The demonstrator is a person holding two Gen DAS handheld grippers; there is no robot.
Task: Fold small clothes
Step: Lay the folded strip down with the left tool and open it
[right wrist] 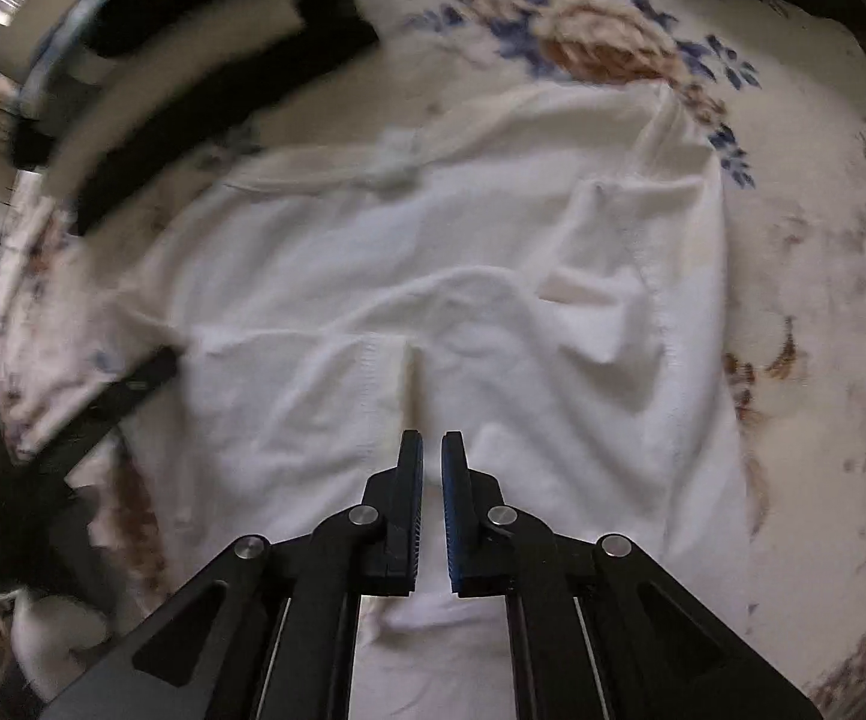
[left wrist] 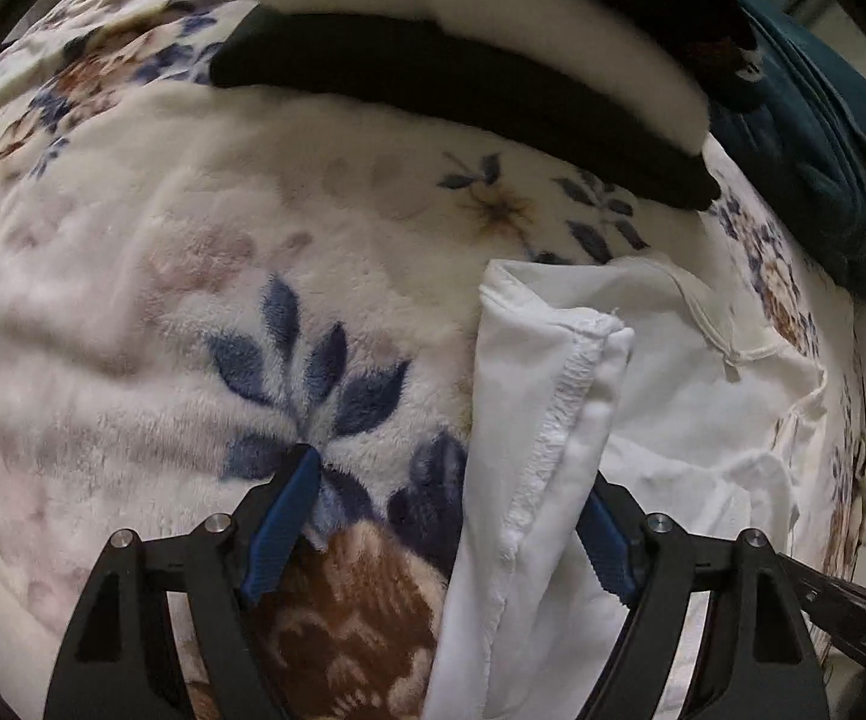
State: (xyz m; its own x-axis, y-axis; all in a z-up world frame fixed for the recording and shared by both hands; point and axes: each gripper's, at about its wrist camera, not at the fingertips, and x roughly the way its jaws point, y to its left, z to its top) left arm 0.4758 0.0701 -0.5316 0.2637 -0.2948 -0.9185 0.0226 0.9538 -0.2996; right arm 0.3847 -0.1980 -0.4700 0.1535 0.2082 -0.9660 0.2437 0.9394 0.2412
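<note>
A small white garment [right wrist: 433, 252] lies spread and wrinkled on a floral fleece blanket [left wrist: 163, 276]. In the left wrist view a folded-over hemmed edge of the white garment [left wrist: 541, 432] runs between my left gripper's [left wrist: 451, 480] wide-open blue pads; the right pad [left wrist: 607, 546] is partly hidden behind the cloth. In the right wrist view my right gripper [right wrist: 432, 450] hovers over the garment's near middle with its jaws nearly closed, a narrow gap between them, holding nothing that I can see.
A stack of folded clothes, a black one [left wrist: 463, 96] under a white one [left wrist: 493, 18], lies at the far side of the blanket, with a dark teal garment [left wrist: 817, 138] beside it. The stack shows blurred at the upper left of the right wrist view [right wrist: 205, 96].
</note>
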